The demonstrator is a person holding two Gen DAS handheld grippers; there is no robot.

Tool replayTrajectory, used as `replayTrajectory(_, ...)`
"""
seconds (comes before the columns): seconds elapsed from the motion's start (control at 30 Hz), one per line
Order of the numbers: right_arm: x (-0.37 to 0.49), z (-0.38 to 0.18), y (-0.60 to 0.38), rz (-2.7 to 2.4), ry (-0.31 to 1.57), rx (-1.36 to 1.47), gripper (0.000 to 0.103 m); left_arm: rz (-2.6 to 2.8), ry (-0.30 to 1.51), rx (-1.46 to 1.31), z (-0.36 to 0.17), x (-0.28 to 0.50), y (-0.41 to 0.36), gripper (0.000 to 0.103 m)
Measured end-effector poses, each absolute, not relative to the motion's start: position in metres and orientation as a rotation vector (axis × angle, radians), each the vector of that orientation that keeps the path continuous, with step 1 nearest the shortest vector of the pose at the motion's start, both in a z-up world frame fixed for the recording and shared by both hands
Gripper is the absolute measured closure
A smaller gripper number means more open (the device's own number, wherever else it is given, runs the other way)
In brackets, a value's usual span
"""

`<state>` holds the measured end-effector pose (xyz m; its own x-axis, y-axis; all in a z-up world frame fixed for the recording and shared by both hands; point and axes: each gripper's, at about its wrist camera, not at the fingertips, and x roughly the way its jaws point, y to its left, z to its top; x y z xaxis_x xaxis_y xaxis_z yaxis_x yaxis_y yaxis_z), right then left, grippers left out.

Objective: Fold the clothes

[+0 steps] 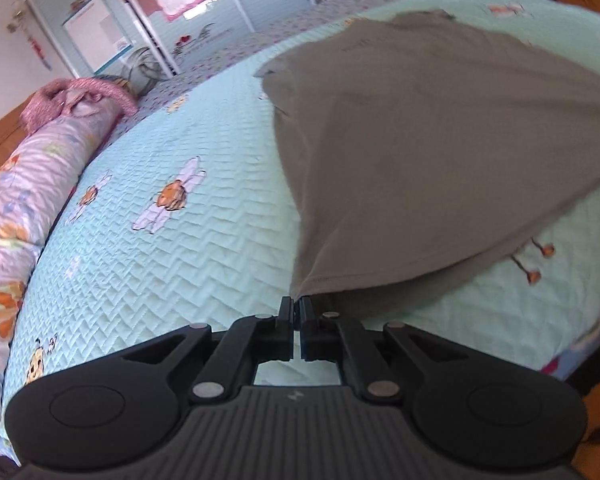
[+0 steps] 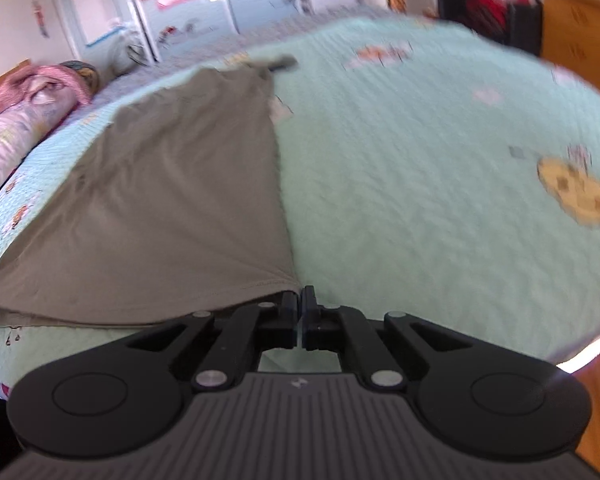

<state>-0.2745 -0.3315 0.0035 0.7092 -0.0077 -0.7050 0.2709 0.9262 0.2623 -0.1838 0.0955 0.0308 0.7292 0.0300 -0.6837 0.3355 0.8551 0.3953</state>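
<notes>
Black plastic makes up both tongs, and each pair is pinched tight on a corner of the same grey shirt [image 1: 420,140].

The left tongs [image 1: 297,305] have their tips pressed together with the near left corner of the shirt's hem squeezed between them. From that corner the cloth is lifted off the bed and stretches up and to the right, away from the tongs. A bit of shadow lies under the raised hem, just right of the tips.

The right tongs [image 2: 301,296] are also closed, and the near right corner of the hem sits at their tips. Here the shirt [image 2: 172,184] spreads out to the left and away from the tongs. Its near edge hangs a little above the bed.

Under the shirt is a bed with a pale green quilt [image 1: 188,248]. The quilt has a zigzag stitch and little bees and flowers on it. One bee [image 1: 172,196] is to the left of the left tongs, a bit further out. A round yellow picture [image 2: 576,192] is far to the right of the right tongs, but it is too blurry to name.

Further left, along the bed's edge, lies a long flowery pillow [image 1: 32,184], with a pink knitted cloth [image 1: 76,96] on its far end.

Beyond the bed stand pale blue doors [image 1: 172,32] with papers stuck on them. Far right of the right tongs is wooden furniture [image 2: 580,36].
</notes>
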Motion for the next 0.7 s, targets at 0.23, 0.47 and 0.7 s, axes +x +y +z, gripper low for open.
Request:
replayTrajectory(0.23, -0.270, -0.003, -0.347, -0.159, 0.794, 0.520, 0.101, -0.218, 0.723, 0.586, 0.020, -0.192, 0.083, 0.095)
replayTrajectory(0.47, -0.272, -0.003, -0.355, -0.163, 0.804, 0.584, 0.101, -0.178, 0.696, 0.584, 0.014, -0.195, 0.086, 0.071)
replayTrajectory(0.7, -0.272, 0.002, -0.342, -0.153, 0.793, 0.416, 0.101, -0.164, 0.695, 0.585, 0.008, -0.175, 0.090, 0.068)
